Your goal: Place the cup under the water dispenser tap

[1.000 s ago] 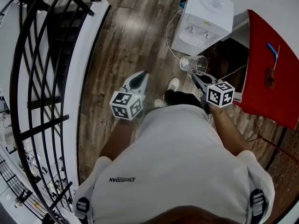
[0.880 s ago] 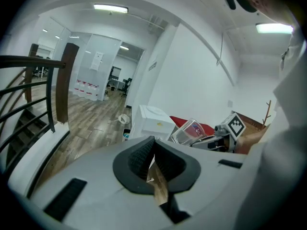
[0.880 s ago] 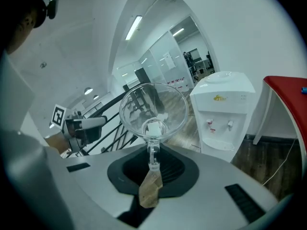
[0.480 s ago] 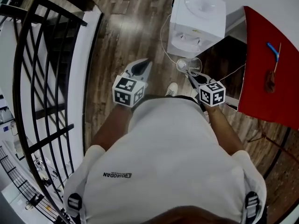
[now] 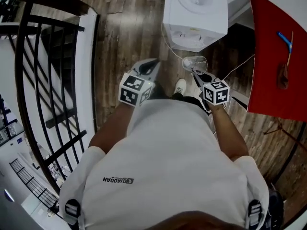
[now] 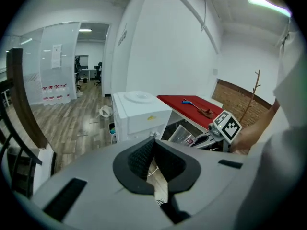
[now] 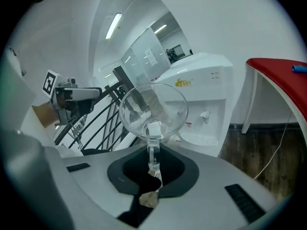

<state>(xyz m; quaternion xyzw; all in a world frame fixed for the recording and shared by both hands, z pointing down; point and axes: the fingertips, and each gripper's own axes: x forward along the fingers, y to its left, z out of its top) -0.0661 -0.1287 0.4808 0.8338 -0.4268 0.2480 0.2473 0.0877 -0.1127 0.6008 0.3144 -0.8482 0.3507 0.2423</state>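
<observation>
- Black metal railing [image 5: 45,75]: curved bars, far left, beside the plank wood floor [image 5: 120,37].
- Left tongs [image 6: 153,142]: dark ribbed pads pressed together at the tips, nothing between them.
- Cup [image 7: 153,110]: clear glass, round and smooth. It is carried in the air, tipped on its side, just in front of the dispenser's taps.
- Right tongs [image 7: 153,166]: clamped on the cup's near edge.
- Water dispenser [image 5: 194,13]: white, boxy, with a round recess on top.
- Desk [image 5: 271,66]: flat red top, to the right of the dispenser.
</observation>
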